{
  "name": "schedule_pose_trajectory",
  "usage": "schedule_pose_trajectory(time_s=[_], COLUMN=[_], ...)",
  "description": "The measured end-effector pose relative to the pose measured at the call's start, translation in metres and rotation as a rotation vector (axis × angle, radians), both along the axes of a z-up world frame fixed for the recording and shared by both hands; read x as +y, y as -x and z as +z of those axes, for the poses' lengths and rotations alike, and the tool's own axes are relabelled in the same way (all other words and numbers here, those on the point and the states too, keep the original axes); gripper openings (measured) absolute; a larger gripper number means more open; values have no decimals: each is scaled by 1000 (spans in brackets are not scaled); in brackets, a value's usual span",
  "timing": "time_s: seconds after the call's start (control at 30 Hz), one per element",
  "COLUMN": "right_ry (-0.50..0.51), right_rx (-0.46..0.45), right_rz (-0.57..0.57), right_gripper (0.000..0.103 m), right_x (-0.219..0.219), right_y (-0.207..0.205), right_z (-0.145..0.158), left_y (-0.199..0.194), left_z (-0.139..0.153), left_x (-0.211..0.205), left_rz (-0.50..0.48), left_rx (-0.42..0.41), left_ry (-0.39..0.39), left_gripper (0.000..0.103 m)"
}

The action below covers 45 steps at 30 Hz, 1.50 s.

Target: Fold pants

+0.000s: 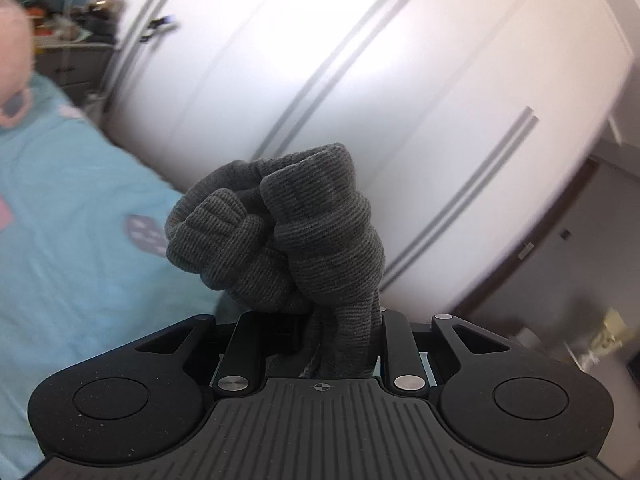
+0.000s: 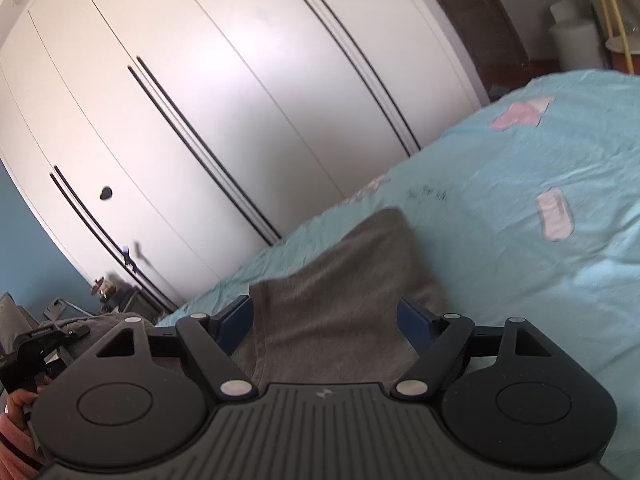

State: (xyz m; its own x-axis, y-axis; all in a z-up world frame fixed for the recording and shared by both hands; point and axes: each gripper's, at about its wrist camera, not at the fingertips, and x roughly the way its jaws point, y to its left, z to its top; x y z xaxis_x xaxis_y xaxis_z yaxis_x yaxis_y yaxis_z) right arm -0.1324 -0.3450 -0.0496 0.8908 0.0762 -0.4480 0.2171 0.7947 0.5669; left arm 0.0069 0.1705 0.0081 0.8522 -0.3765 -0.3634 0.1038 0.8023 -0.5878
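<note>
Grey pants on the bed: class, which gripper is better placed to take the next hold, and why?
Probably the right. The right gripper stands open with the flat grey pants lying between its fingers on the turquoise bedsheet. The left gripper is already shut on a bunched ribbed end.

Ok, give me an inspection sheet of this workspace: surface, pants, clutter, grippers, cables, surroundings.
Surface: light blue bedsheet with pink patches, wrinkled.
Job's things: grey pants, one part lying on the sheet, a bunched ribbed end lifted off it.
Clutter: small items on a far shelf, blurred.
Grippers: left gripper shut on the bunched end; right gripper open, fingers either side of the flat fabric.
Cables: nothing seen.
Surroundings: white wardrobe with dark handles beside the bed.
</note>
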Motion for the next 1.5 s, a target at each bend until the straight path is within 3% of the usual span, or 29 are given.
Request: schedule_pose_trajectory(time_s=[0.13, 0.27, 0.43, 0.57, 0.73, 0.77, 0.8, 0.83, 0.87, 1.0, 1.1, 1.17, 1.27, 1.4, 1.5], right_ry=[-47, -193, -251, -300, -328, -333, -338, -341, -346, -363, -379, -382, -370, -333, -209], right_rx=[-44, -46, -26, -9, 6, 6, 9, 15, 21, 31, 36, 43, 57, 86, 83], right_rz=[-56, -123, -153, -175, -159, -157, -160, -163, -167, -190, -198, -193, -162, -65, 14], right_gripper=[80, 80, 80, 80, 80, 80, 80, 80, 80, 80, 80, 80, 83, 91, 98], right_x=[-23, -48, -56, -61, -60, -60, -61, -63, -63, -67, -69, -69, -65, -55, -46], right_y=[25, 31, 28, 24, 18, 17, 16, 15, 14, 18, 20, 19, 12, -9, -35], right_z=[-13, -34, -49, -59, -67, -68, -69, -71, -72, -74, -75, -75, -73, -65, -46], left_y=[2, 10, 20, 18, 44, 48, 51, 56, 58, 79, 82, 82, 74, 55, 54], left_z=[4, -13, -62, -101, -95, -94, -93, -88, -90, -88, -63, -45, -35, -61, -97], left_x=[-87, -177, -267, -296, -327, -330, -335, -342, -343, -333, -298, -262, -208, -132, -91], left_rz=[-137, -290, -457, -494, -472, -470, -495, -542, -621, -745, -744, -661, -450, -204, -106], left_rx=[-45, -27, 40, 37, -29, -51, -71, -79, -73, -23, -40, -61, -55, 100, 223], left_ry=[-94, -164, -285, -435, -553, -576, -601, -609, -599, -549, -377, -262, -183, -48, 115], left_gripper=[23, 23, 23, 24, 24, 29, 50, 63, 78, 79, 83, 93, 95, 96, 96])
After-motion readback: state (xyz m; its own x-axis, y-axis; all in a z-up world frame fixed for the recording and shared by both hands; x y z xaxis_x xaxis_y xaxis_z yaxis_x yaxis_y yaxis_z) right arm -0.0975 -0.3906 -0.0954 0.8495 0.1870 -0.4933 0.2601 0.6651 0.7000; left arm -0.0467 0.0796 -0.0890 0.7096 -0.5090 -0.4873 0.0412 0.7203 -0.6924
